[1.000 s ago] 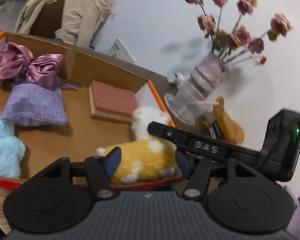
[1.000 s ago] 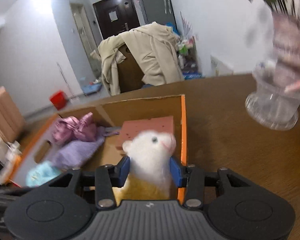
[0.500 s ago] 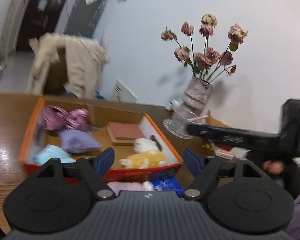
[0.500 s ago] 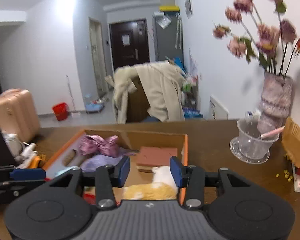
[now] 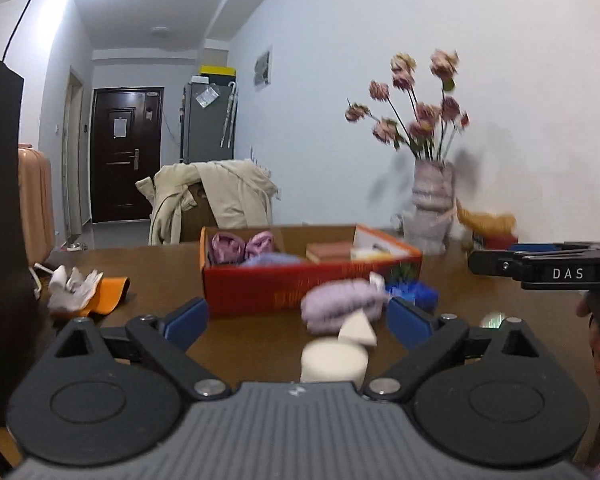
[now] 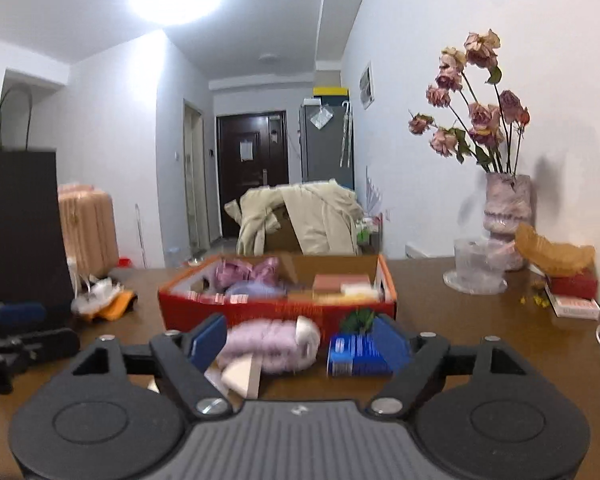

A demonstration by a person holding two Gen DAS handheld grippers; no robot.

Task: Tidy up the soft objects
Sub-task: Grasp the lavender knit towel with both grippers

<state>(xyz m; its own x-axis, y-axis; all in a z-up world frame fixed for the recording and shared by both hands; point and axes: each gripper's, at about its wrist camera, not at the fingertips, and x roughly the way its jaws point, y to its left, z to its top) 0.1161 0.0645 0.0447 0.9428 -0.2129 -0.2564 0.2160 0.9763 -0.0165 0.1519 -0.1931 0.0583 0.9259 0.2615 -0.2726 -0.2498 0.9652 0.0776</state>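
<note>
Cardboard, orange-red shoebox (image 5: 312, 280) sits mid brown wooden surface (image 5: 260, 336) w/ soft things already inside: shiny purple satin bow (image 5: 242, 246), lilac knit pouch (image 5: 272, 259), pink sponge block (image 5: 330, 250), yellow-white plush toy (image 5: 374, 254) at the box's 3 o'clock end. Grouping them in one box is prob the sorting goal.

Left claw (image 5: 298, 316) and right claw (image 6: 296, 340) both hang short of the box, jaws just been opening, spread wide, nothing between the pads. Released, so free for the next pick.

Still loose at the box's 6 o'clock: fluffy lilac plush roll (image 6: 268, 344), white foam wedge (image 6: 238, 374), round white foam puck (image 5: 334, 362), blue printed packet (image 6: 358, 354). Lilac roll lies nearest ahead of both claws, likely next.
</note>
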